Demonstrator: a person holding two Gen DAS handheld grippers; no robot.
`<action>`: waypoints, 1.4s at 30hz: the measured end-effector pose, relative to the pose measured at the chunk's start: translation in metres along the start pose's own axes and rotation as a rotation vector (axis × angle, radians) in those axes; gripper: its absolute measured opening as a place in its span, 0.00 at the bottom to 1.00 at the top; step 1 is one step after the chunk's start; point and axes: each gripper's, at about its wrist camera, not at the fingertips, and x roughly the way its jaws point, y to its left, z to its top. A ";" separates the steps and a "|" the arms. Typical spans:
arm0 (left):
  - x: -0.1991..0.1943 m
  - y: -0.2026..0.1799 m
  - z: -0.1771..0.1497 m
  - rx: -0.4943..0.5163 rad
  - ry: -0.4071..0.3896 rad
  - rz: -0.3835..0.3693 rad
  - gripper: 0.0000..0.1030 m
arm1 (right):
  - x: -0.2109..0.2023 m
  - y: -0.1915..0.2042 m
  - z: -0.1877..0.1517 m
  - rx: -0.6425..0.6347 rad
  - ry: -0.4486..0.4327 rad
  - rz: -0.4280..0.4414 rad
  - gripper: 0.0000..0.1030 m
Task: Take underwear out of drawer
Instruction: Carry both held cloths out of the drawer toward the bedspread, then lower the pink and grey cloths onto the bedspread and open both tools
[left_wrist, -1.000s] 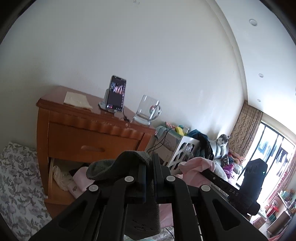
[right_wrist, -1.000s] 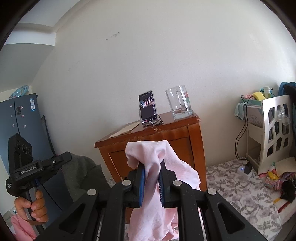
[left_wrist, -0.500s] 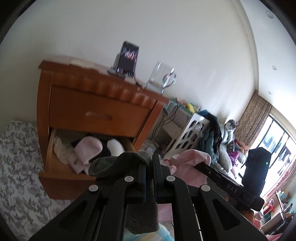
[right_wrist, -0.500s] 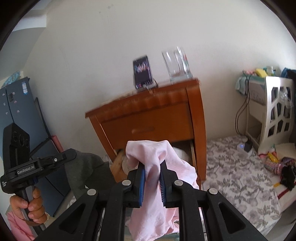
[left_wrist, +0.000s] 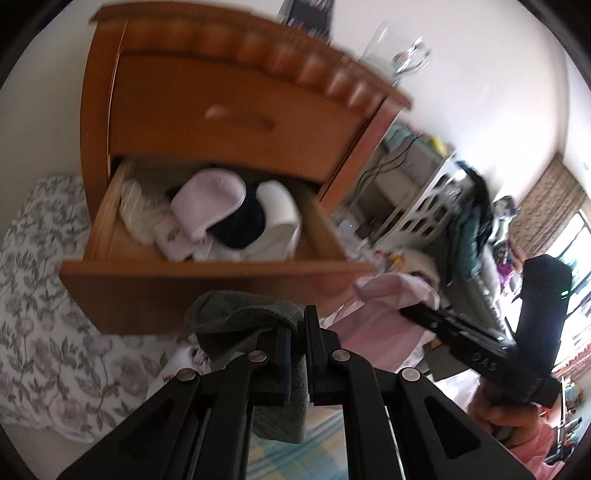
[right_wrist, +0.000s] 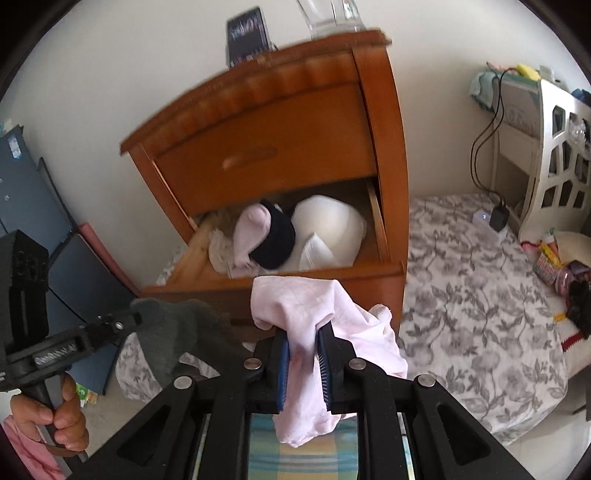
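Observation:
The lower drawer of a wooden nightstand stands pulled out. Inside lie a pale pink piece, a black piece and a white padded piece. My left gripper is shut on a grey underwear piece, held in front of and below the drawer front. My right gripper is shut on a light pink underwear piece that drapes over its fingers, just before the drawer's front edge. In the right wrist view the left gripper appears at lower left with the grey piece.
A phone and a glass mug stand on the nightstand top. A floral sheet covers the bed to the right. A white cut-out shelf with a charger stands beyond. Blue panels lean at left.
Both grippers have sunk and tipped downward, each still holding its garment. The open drawer and its contents have come into the middle of both views; the nightstand top has slid toward the upper edge.

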 end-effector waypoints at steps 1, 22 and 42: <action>0.006 0.002 -0.001 -0.004 0.016 0.011 0.06 | 0.005 -0.001 -0.001 0.003 0.015 -0.002 0.16; 0.084 0.044 -0.016 -0.096 0.214 0.147 0.06 | 0.083 -0.029 -0.019 0.060 0.243 -0.048 0.16; 0.109 0.064 -0.023 -0.165 0.321 0.242 0.65 | 0.107 -0.034 -0.025 0.059 0.324 -0.112 0.66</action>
